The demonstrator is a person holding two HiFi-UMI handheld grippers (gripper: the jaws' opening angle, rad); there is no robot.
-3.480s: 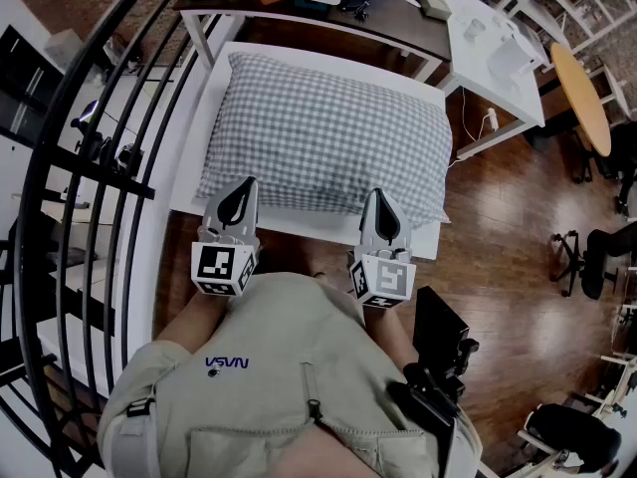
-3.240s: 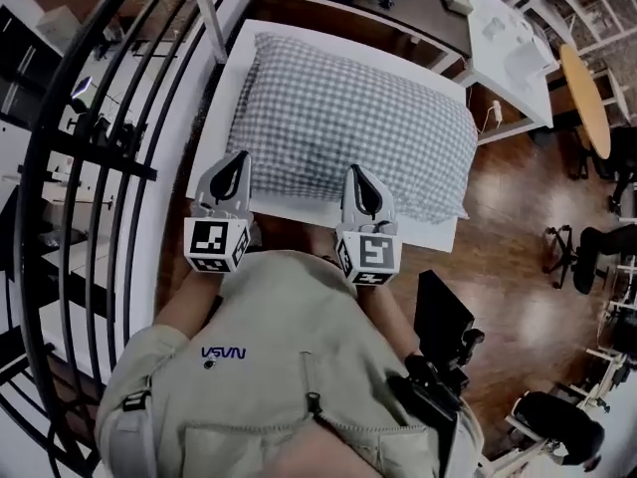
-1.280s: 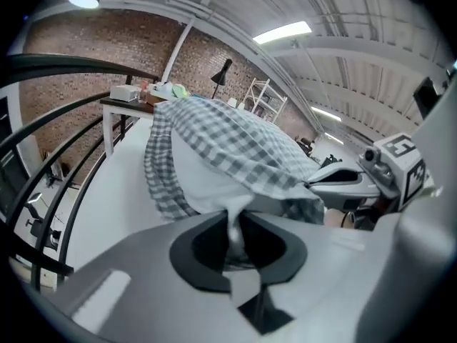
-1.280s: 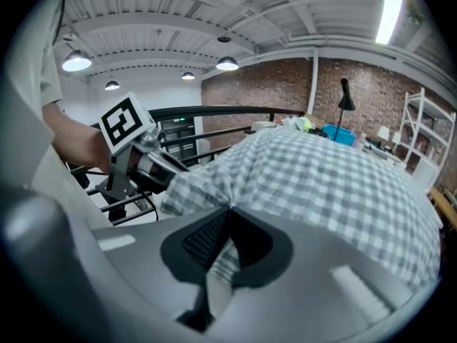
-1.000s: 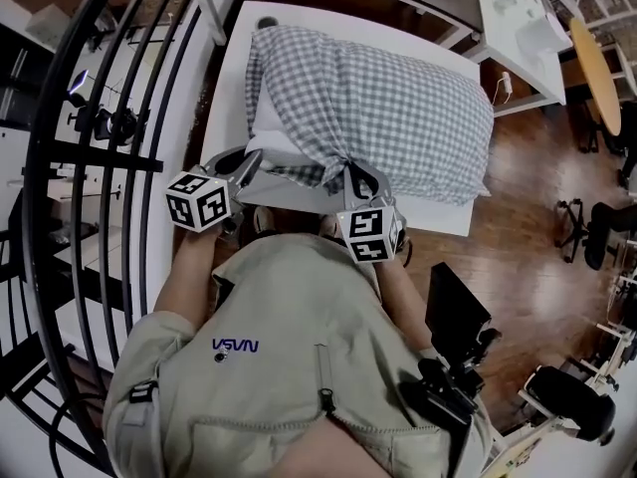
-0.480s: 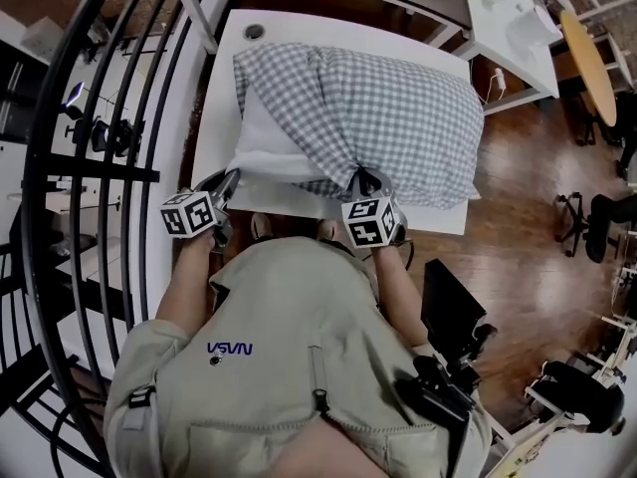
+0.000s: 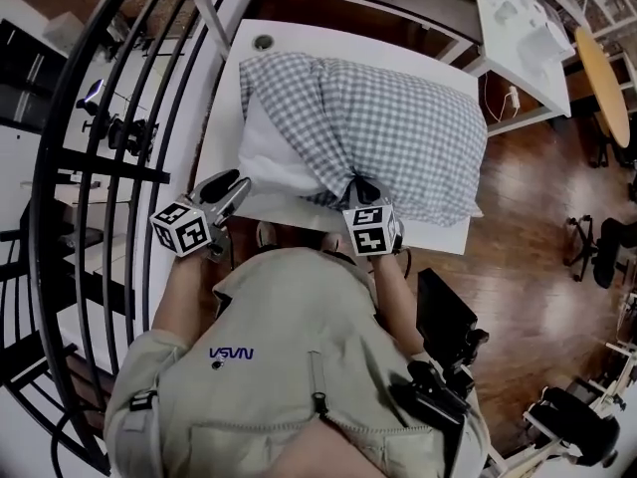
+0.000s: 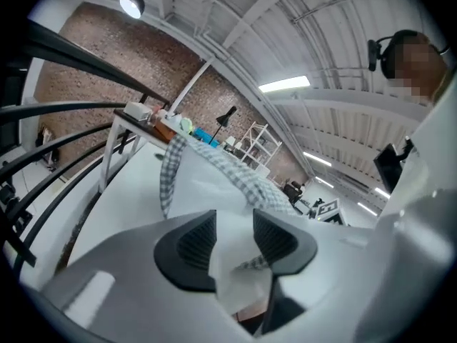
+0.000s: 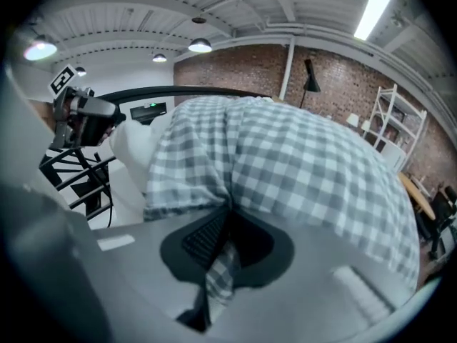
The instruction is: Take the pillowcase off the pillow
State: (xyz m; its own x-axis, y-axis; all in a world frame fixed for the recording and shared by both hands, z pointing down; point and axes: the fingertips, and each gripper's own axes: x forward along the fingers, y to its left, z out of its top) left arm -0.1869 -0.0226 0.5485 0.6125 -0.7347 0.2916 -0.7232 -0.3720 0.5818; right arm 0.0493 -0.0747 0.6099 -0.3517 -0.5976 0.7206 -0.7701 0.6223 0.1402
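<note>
One pillow [image 7: 267,155] lies on one white counter [image 7: 224,98], most of it inside a single grey-and-white checked pillowcase [image 7: 398,127]. The cover is peeled back at the pillow's 8 o'clock corner, where bare white stuffing shows. A person in a beige shirt [image 7: 289,347] stands at the counter's 6 o'clock edge with two grippers, each carrying one marker cube. The left gripper [image 7: 229,187] sits at about 7 o'clock of the counter. Its fingers [image 8: 196,241] are opening, spread apart with a loose fold of the white pillow [image 8: 239,281] between them and not squeezed. The right gripper [image 7: 363,189] sits at 6 o'clock of the pillow. Its fingers [image 9: 203,238] are clenched tight on a gathered pinch of the pillowcase [image 9: 285,163], a strip of checked cloth trailing down out of the closed pair. From that pinch the fabric fans out towards 12 o'clock over the pillow's bulk. One black curved railing [image 7: 60,167] runs along the 9 o'clock side of the head view, and wooden floor [image 7: 528,247] shows at 3 o'clock.
</note>
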